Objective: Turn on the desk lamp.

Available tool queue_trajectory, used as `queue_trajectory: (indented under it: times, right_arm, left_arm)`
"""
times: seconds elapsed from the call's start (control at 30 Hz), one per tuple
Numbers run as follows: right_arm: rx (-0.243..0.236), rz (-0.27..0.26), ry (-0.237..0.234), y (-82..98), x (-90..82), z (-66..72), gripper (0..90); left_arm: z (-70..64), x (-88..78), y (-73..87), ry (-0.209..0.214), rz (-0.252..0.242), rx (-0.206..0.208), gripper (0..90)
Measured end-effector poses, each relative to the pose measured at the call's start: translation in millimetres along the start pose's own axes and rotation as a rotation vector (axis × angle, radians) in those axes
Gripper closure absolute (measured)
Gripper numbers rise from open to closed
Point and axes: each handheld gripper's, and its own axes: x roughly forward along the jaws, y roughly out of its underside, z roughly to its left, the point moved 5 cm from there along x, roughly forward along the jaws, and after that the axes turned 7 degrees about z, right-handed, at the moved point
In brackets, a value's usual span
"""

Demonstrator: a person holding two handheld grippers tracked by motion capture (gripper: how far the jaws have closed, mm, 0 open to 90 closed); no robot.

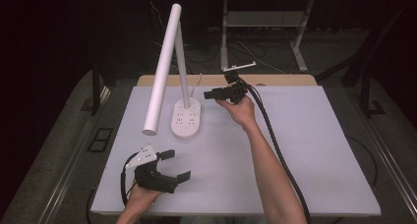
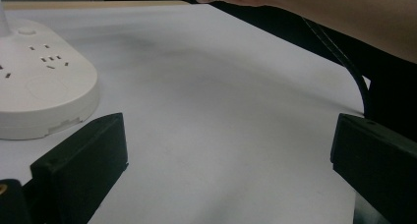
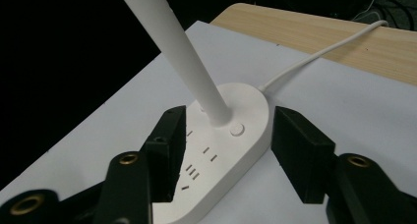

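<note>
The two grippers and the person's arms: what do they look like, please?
Both the left gripper and the right gripper are black, each with two blocky rectangular jaws. The left carries a grey three-cornered plate; brass-coloured fittings sit on the right one. A black cable trails from the right gripper. The forearms are bare, no sleeves.

A wooden table (image 1: 275, 80) carries a white rectangular mat (image 1: 305, 150). On the mat stands a white plastic desk lamp's oval socket base (image 1: 186, 117).

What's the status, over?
Left claw open, low over table. Right claw open, straddling lamp base near button. Nothing held, nothing blocking.
</note>
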Motion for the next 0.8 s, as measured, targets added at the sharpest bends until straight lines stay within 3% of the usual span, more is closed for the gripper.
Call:
queue_trajectory:
  times: [0.3, 0.53, 0.8]
  right_arm:
    - [0.026, -0.018, 0.007, 0.6, 15.5, -4.9, 62.0]
    - [0.058, -0.016, -0.013, 7.1, 34.6, -12.2, 72.9]
    - [0.070, -0.023, -0.038, 11.6, 53.1, -11.1, 87.1]
  left_arm:
    - [-0.3, -0.9, -1.0, -0.005, -0.011, 0.003, 0.0]
    - [1.3, 0.0, -1.7, -0.008, -0.010, 0.009, 0.0]
    - [2.5, -1.1, -2.1, -0.009, -0.017, 0.005, 0.0]
